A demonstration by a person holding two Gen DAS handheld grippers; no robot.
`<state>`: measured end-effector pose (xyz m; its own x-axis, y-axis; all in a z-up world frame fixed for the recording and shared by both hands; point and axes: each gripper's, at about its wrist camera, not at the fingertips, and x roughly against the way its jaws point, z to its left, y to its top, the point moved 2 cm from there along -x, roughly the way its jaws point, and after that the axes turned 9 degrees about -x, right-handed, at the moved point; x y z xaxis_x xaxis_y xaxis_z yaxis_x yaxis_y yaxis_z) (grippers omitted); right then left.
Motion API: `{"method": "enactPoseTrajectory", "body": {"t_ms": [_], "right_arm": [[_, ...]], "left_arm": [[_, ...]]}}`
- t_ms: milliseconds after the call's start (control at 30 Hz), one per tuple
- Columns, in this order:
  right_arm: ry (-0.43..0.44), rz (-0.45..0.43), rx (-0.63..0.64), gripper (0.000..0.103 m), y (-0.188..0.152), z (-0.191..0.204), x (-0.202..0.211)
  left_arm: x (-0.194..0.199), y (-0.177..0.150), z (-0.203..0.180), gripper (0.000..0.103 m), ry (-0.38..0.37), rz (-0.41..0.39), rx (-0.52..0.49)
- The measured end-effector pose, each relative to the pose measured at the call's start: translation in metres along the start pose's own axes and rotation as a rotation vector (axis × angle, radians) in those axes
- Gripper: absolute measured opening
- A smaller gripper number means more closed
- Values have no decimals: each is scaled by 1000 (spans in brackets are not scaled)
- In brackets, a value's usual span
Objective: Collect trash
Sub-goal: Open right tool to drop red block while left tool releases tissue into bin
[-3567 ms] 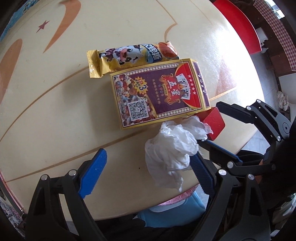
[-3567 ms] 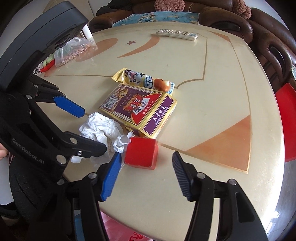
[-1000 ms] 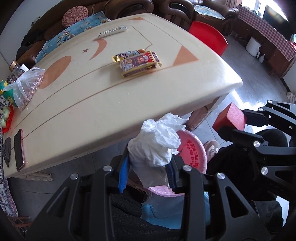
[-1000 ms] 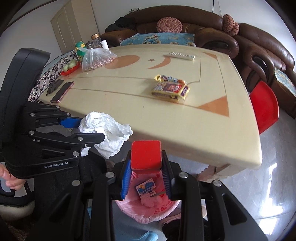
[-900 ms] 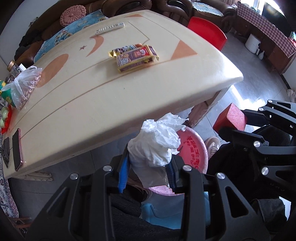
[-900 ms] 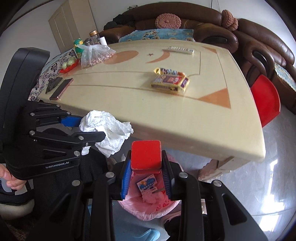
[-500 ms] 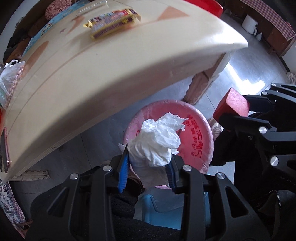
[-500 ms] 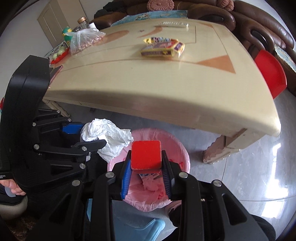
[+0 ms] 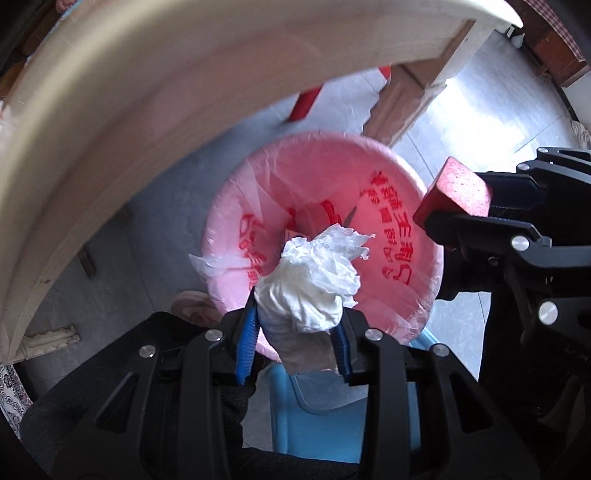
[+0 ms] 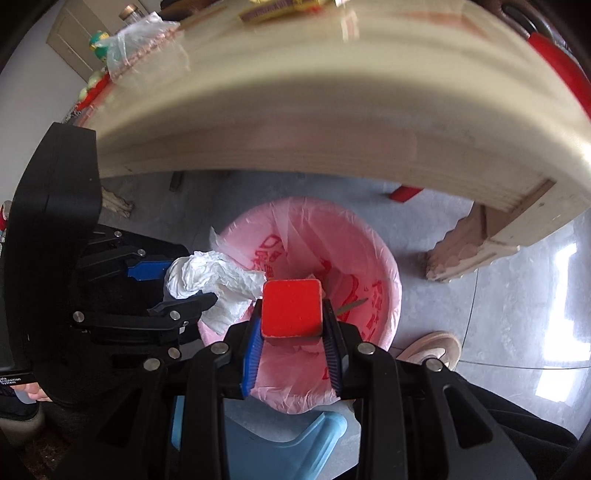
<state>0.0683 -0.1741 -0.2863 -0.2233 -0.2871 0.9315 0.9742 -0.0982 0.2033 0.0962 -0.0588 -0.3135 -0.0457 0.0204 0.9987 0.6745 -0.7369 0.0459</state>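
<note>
**Mia:** What could go wrong now?

**Ben:** The left tool [image 9: 293, 341] is squeezing a crumpled white tissue [image 9: 314, 284]. The tissue is light and floppy. I think it could stick to a blue pad when the tool lets go, or float off and land on the floor beside the pink bin [image 9: 413, 325].

**Mia:** And the other one?

**Ben:** The right tool [image 10: 291, 345] is squeezing a red block [image 10: 291, 308] tight between its pads. The block hangs right over the open bin, so it should drop in. But it sits near the front rim. If the hand tips, I think it could hit the rim and bounce out.

**Mia:** Where is the tissue?

**Ben:** It sticks up out of the left tool, over the near part of the bin, close to the rim. The two tools are near each other, so they might bump.

**Mia:** Is more trash left?

**Ben:** Yes, a box [image 10: 280, 11] lies up on the counter [image 10: 332, 110].
</note>
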Motion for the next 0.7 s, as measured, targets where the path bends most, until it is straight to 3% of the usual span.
{"method": "enactPoseTrajectory", "body": {"t_ms": [400, 700], "right_arm": [[-17, 133, -13, 30, 2, -16, -61], [-12, 203, 5, 30, -1, -18, -88]], "left_arm": [[-54, 7, 15, 34, -57, 122, 39], [-64, 13, 17, 34, -77, 150, 41]]}}
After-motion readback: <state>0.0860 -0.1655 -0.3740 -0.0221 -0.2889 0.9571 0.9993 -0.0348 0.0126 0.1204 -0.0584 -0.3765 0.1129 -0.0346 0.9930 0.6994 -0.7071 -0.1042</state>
